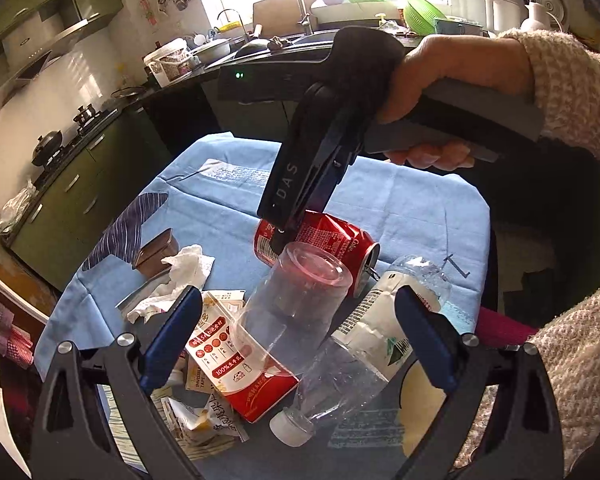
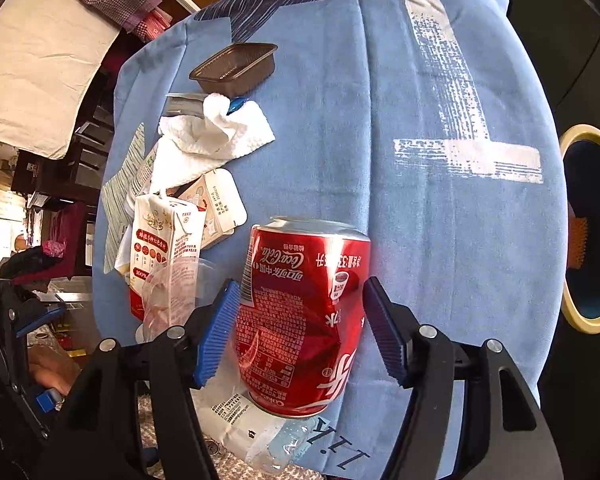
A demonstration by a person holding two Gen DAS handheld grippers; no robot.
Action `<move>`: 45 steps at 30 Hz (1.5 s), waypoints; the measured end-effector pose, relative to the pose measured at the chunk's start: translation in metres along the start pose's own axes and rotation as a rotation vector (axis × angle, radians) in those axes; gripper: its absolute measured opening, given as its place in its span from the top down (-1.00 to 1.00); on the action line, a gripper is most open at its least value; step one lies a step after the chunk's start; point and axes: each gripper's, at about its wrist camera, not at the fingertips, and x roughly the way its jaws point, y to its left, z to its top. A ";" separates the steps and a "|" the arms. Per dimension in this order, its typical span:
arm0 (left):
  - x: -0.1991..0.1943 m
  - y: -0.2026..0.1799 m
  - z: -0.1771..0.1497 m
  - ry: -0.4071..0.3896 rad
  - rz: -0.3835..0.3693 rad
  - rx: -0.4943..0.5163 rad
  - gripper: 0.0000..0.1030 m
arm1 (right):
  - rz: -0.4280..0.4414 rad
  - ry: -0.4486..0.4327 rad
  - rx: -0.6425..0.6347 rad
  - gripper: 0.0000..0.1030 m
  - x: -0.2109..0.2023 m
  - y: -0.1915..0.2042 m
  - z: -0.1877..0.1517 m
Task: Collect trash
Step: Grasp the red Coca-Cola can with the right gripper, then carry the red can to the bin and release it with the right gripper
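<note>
My right gripper (image 2: 298, 334) straddles the dented red can (image 2: 304, 320) at lower centre, fingers wide, left pad touching, likely ready to squeeze. My left gripper (image 1: 300, 340) hangs open over the plastic cup (image 1: 296, 304) and bottle (image 1: 360, 352).

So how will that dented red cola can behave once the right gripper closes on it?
The cola can is already dented, so it probably buckles further under a firm squeeze. Lying on its side with the tab open, it looks empty and light. It may roll if nudged by the open right gripper.
</note>
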 end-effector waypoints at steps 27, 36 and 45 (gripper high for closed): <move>-0.016 0.010 -0.007 -0.018 0.025 -0.025 -0.79 | 0.006 -0.009 -0.013 -0.21 0.025 0.008 0.018; -0.013 0.002 -0.003 -0.015 0.022 -0.004 -0.79 | -0.015 -0.234 0.059 -0.21 -0.044 -0.034 0.011; -0.009 -0.003 0.002 -0.010 0.012 0.003 -0.79 | -0.136 -0.471 0.273 -0.22 -0.136 -0.149 -0.018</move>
